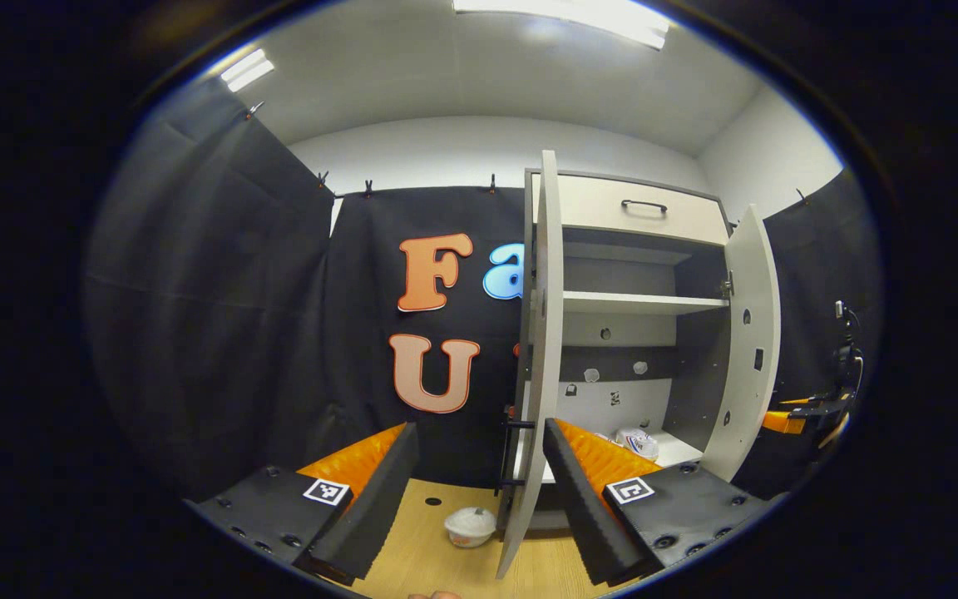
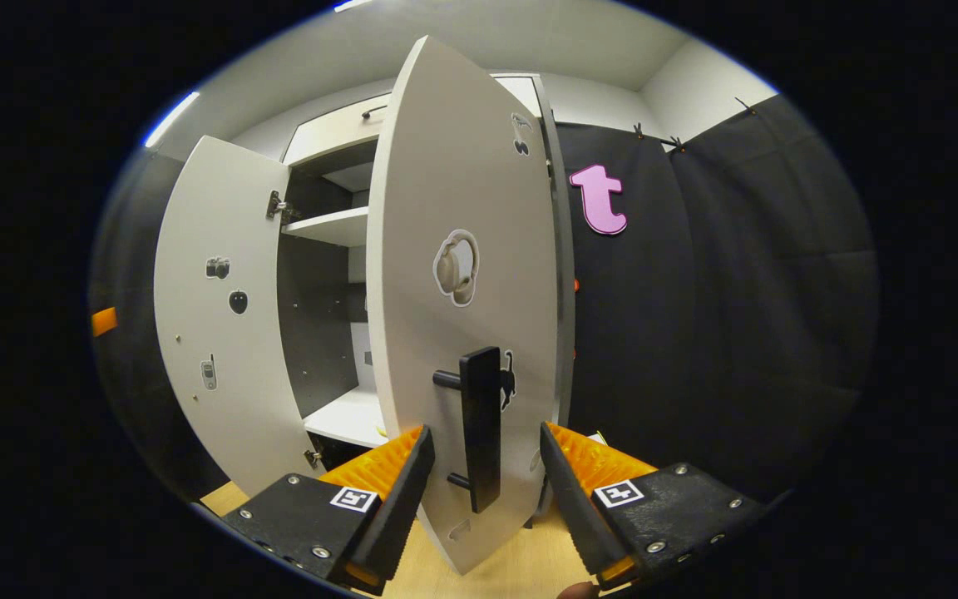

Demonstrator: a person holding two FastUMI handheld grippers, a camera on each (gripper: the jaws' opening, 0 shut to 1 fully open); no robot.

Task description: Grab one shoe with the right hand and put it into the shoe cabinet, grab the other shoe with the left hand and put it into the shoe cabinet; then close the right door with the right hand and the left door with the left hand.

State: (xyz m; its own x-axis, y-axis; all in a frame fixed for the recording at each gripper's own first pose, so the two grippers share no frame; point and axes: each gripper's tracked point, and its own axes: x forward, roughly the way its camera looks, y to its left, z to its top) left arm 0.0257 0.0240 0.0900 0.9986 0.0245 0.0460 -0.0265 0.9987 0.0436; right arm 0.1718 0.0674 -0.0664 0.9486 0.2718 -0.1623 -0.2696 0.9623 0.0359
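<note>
In the left gripper view, one white shoe (image 1: pixel 471 526) lies on the wooden floor just before the shoe cabinet (image 1: pixel 637 304). A second white shoe (image 1: pixel 637 443) rests on the cabinet's bottom shelf. Both doors stand open. My left gripper (image 1: pixel 479 428) is open and empty, above the floor shoe and close to the left door (image 1: pixel 533 374), which I see edge-on. In the right gripper view, my right gripper (image 2: pixel 486 429) is open, its fingers either side of the black handle (image 2: pixel 481 428) on the right door (image 2: pixel 462 249) without pressing it.
The left door (image 2: pixel 221 316) swings out wide in the right gripper view. Black cloth walls (image 1: pixel 221 316) close the booth on both sides. Far off at the right, past the right door (image 1: pixel 749 333), the right gripper (image 1: pixel 812 412) appears in the left gripper view.
</note>
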